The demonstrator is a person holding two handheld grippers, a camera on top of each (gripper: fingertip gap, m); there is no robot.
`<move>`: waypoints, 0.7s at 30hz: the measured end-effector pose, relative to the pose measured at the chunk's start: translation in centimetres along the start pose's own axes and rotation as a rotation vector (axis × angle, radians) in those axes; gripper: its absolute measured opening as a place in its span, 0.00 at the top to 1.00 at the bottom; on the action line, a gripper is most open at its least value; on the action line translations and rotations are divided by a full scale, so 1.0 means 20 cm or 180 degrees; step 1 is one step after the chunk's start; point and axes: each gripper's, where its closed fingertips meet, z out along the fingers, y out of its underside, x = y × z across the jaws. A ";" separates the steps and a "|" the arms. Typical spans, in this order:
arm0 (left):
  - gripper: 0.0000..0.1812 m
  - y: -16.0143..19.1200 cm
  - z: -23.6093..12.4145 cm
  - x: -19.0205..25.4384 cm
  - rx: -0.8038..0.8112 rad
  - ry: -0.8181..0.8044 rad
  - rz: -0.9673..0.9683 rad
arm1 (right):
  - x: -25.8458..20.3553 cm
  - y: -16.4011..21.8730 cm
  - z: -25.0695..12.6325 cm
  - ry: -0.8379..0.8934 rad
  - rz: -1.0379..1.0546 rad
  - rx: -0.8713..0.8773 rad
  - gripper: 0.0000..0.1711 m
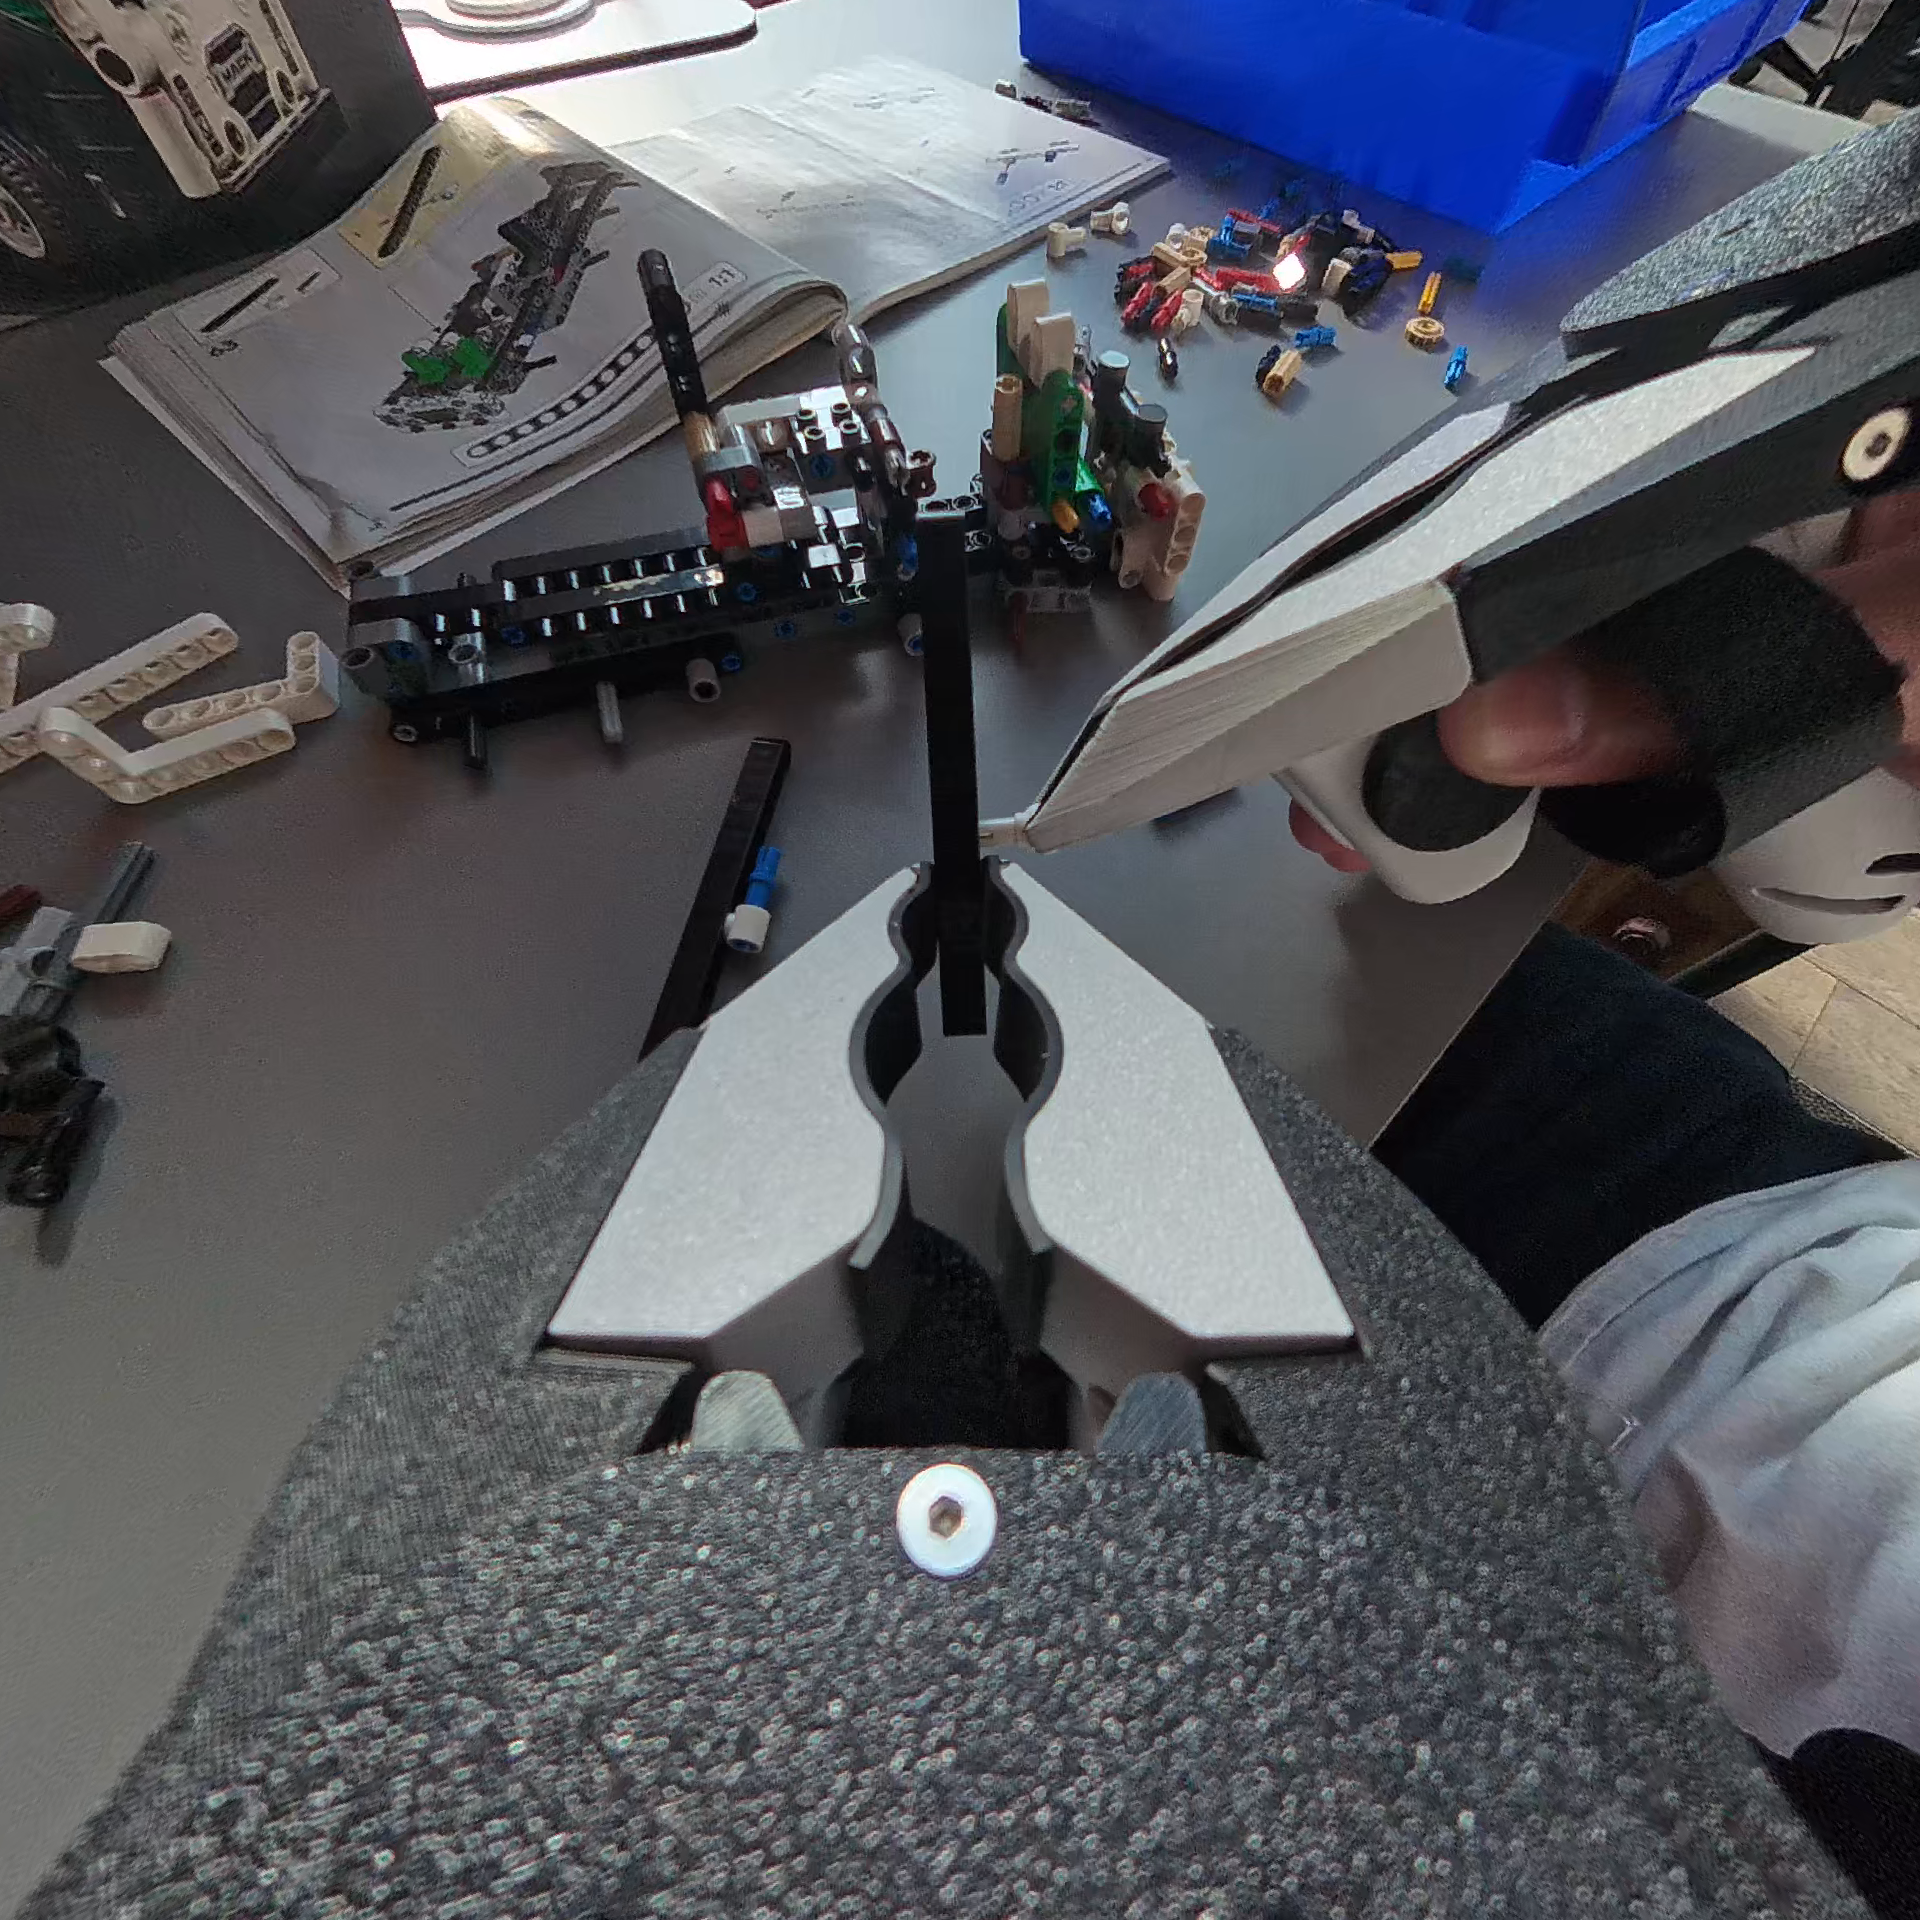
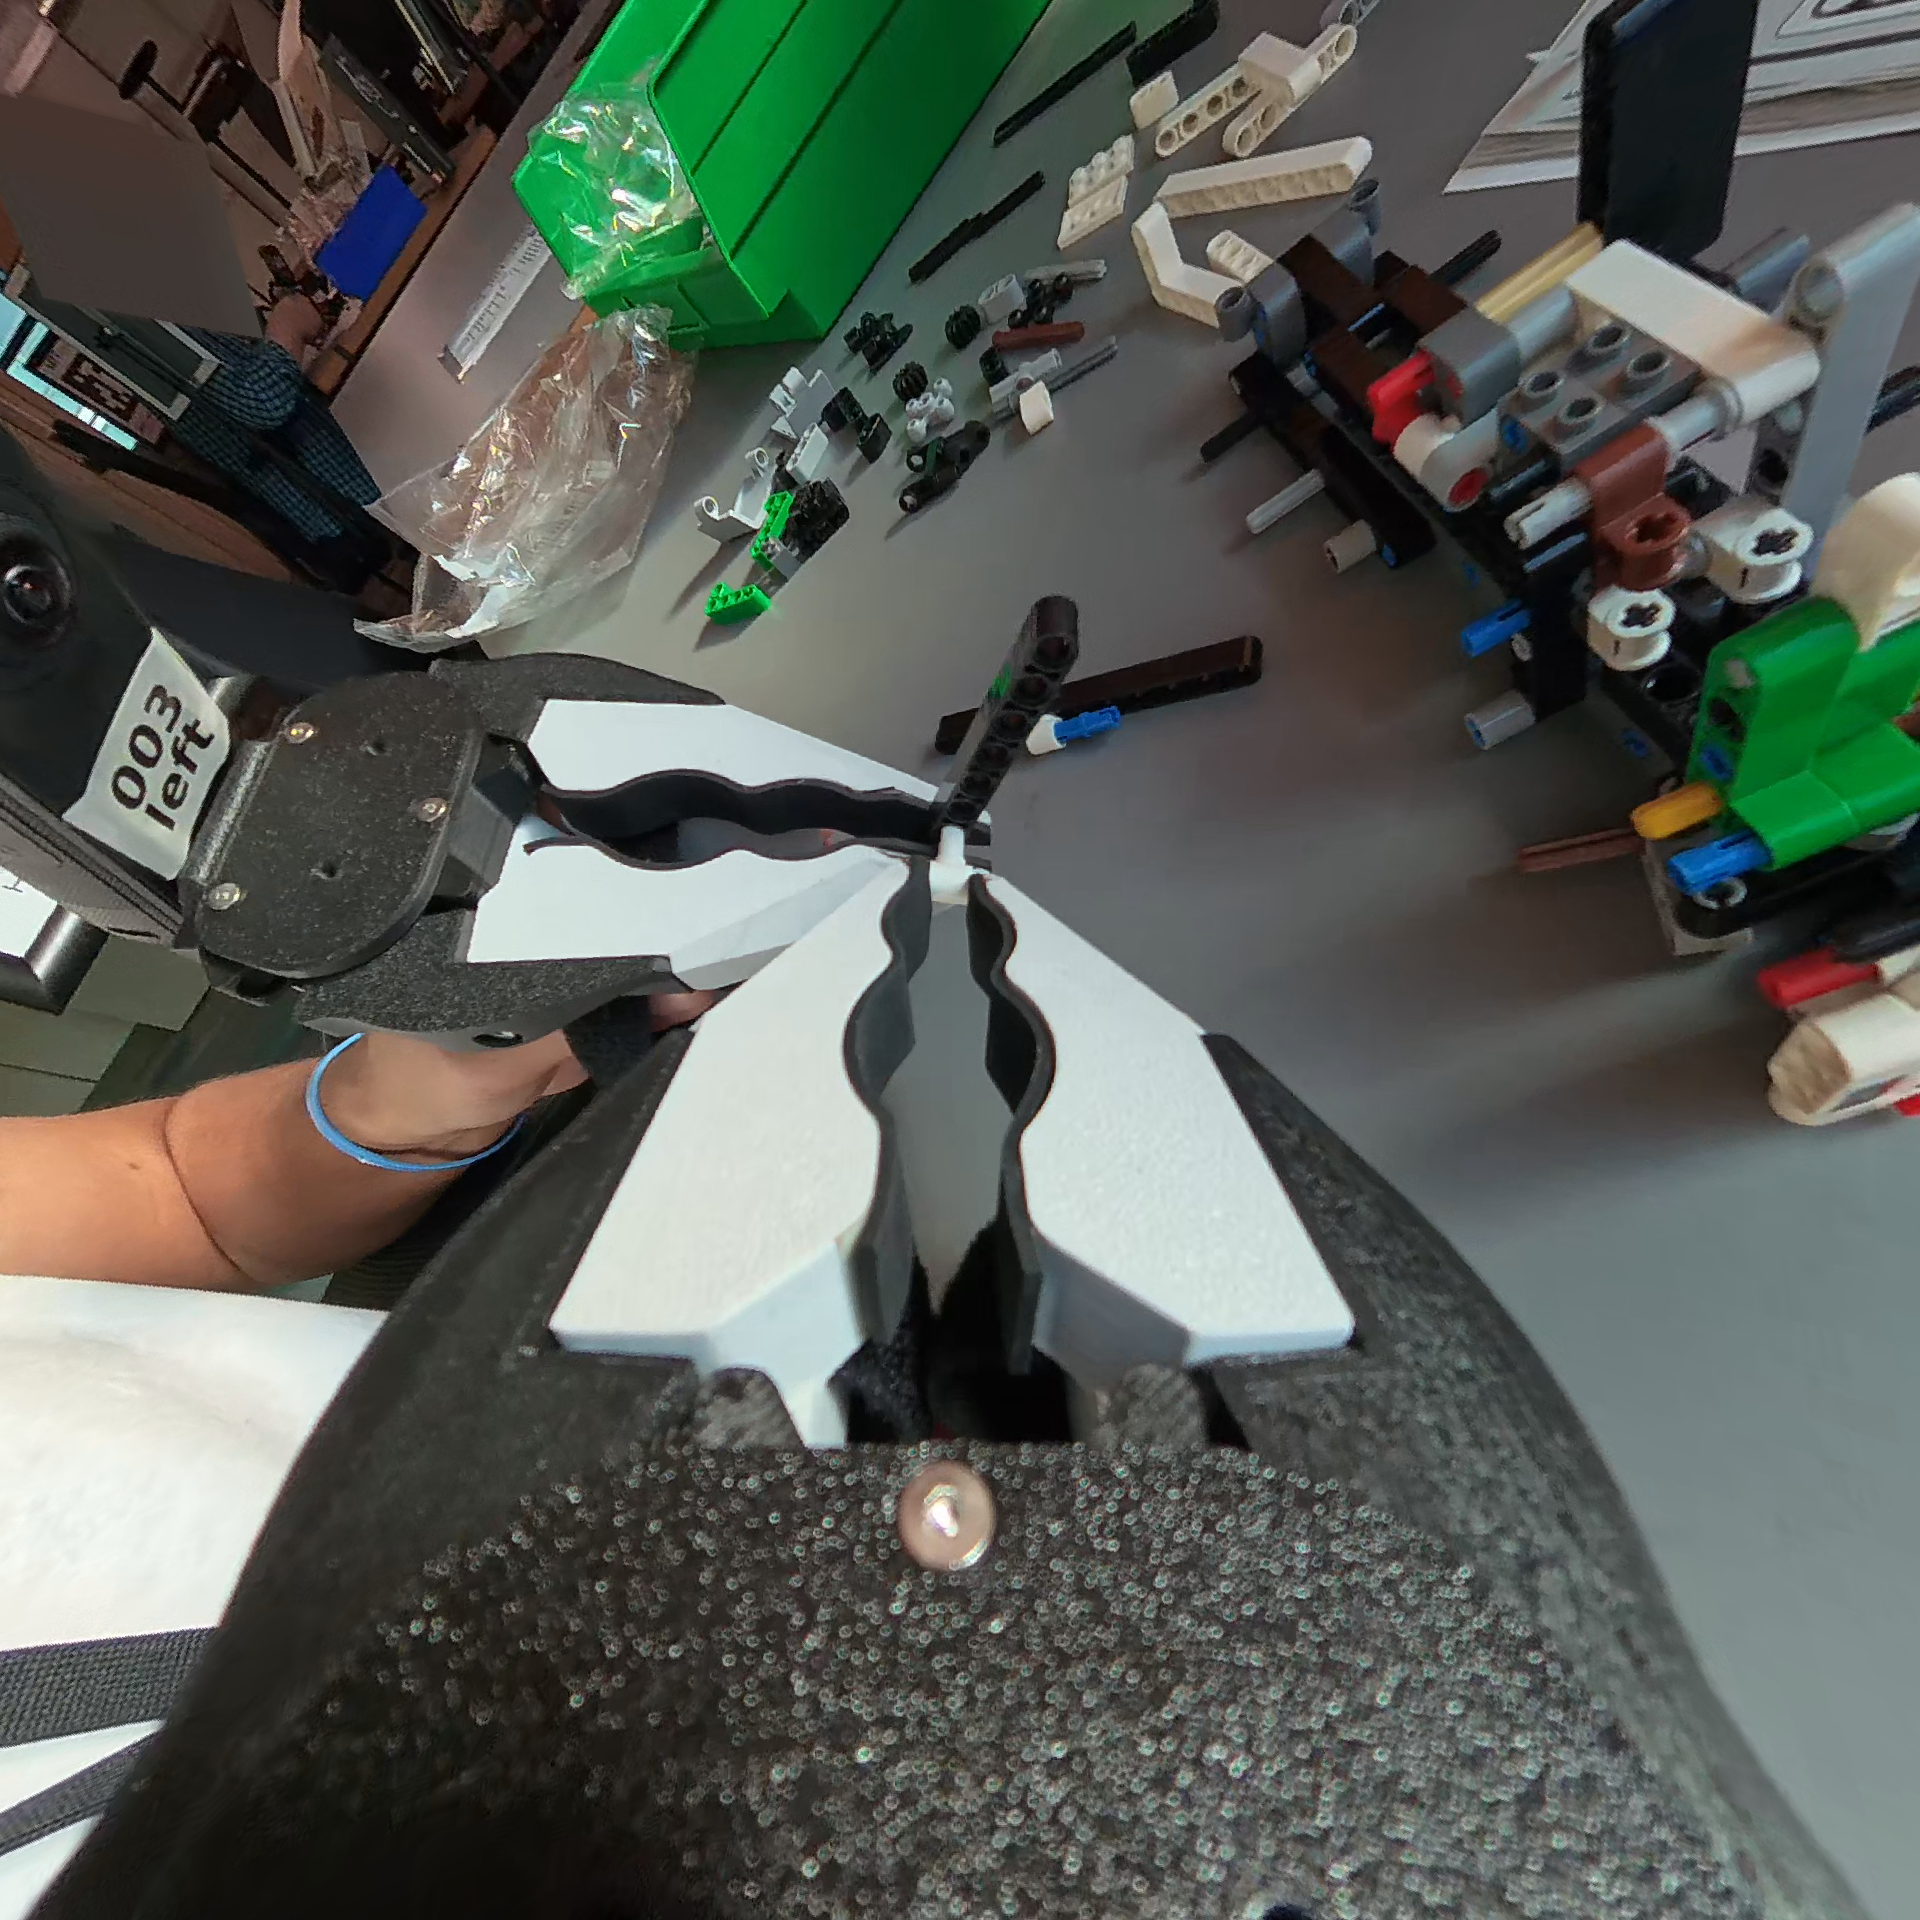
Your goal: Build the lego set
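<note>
Build partly done, by appearance: long black chassis assembly (image 1: pixel 644 613) standing on the bench (image 1: pixel 312 1091) with grey, red and brown parts stacked at mid-length and a green-and-cream sub-assembly (image 1: pixel 1081 457) at its far end; instruction booklet (image 1: pixel 499 312) lying open behind it; much evidently left, judging from loose stock: white angled beams (image 1: pixel 156 717) at left, a scatter of small coloured pins (image 1: pixel 1257 281) near the blue bin (image 1: pixel 1403 94), further small black and grey pieces (image 2: pixel 904 416) before the green bin (image 2: pixel 790 156), a second black beam (image 1: pixel 727 873) flat on the bench with a blue-and-white pin (image 1: pixel 756 902) just beside it.

Step in hand, as judged: fitting a small white connector (image 2: pixel 951 868) to a black holed beam (image 1: pixel 954 727); seating not confirmed.

Left gripper (image 1: pixel 956 894): closed on the lower end of the black holed beam, beam held roughly upright and clear of the bench, projecting forward beyond the tips; wrist entering from the left in the right wrist view, blue band on it.

Right gripper (image 2: pixel 948 883): pinched on the white connector at the very tips, jaws nearly together; angled in from the right and meeting the left gripper almost at right angles, connector touching the beam just above the left gripper's tips; hand wrapped round the handle below.

Risk noted: small connector held only at the tips, liable to twist or drop under push.
</note>
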 end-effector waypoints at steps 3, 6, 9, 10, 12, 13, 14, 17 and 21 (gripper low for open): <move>0.96 0.00 0.00 0.00 0.0013 0.0026 -0.0035 | -0.01 0.00 0.00 -0.0058 0.0075 -0.0001 0.97; 0.96 0.01 0.00 0.00 -0.0022 0.0023 -0.0041 | 0.00 0.01 0.01 -0.0130 0.0231 0.0005 0.97; 0.96 0.00 0.00 -0.01 -0.0009 -0.0032 -0.0008 | 0.00 0.01 0.01 -0.0133 0.0277 0.0040 0.97; 0.96 0.00 0.00 -0.01 0.0004 -0.0052 -0.0005 | 0.00 0.00 0.01 -0.0153 0.0312 0.0054 0.97; 0.96 0.00 0.00 0.00 0.0008 -0.0054 0.0001 | 0.00 0.00 0.01 -0.0191 0.0359 0.0072 0.97; 0.96 0.00 0.00 0.00 0.0005 -0.0030 -0.0029 | 0.00 0.00 0.01 -0.0214 0.0408 0.0079 0.97; 0.96 0.00 0.00 0.00 0.0003 0.0005 -0.0069 | -0.01 0.00 0.01 -0.0242 0.0442 0.0085 0.97; 0.96 0.00 0.00 0.00 -0.0011 0.0092 -0.0191 | -0.01 0.00 0.01 -0.0259 0.0467 0.0087 0.97; 0.96 0.01 0.00 0.00 -0.0023 0.0079 -0.0176 | 0.00 -0.01 0.01 -0.0276 0.0509 0.0089 0.97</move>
